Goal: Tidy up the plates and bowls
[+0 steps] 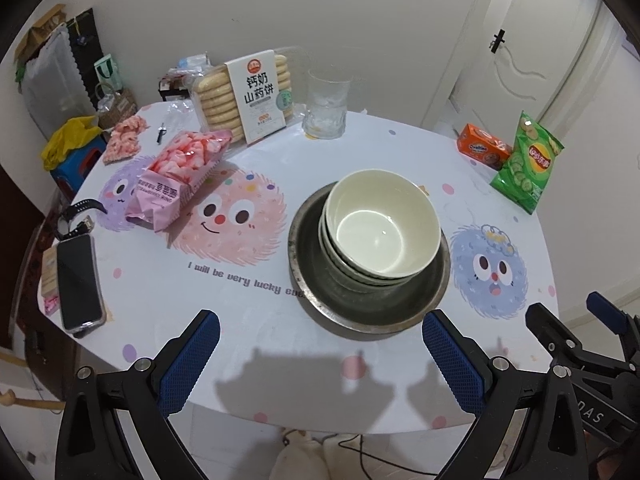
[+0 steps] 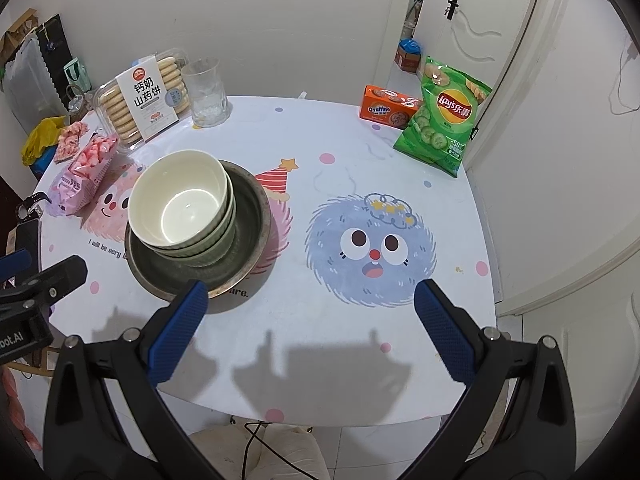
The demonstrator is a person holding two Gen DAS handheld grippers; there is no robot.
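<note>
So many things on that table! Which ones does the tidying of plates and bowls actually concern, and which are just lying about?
Part of the job:
- stacked bowls
- metal plate under them
- left gripper and right gripper, both with jaws open and empty

Just lying about:
- biscuit pack
- glass
- pink snack bag
- green crisps bag
- orange Ovaltine box
- phone

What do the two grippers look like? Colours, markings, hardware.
The left gripper and right gripper match: black plastic bodies, angular fingers faced with blue cross-hatched pads, and silver pivot bolts. White lettering shows on both bodies, only partly readable. No cable visibly attaches to them.
</note>
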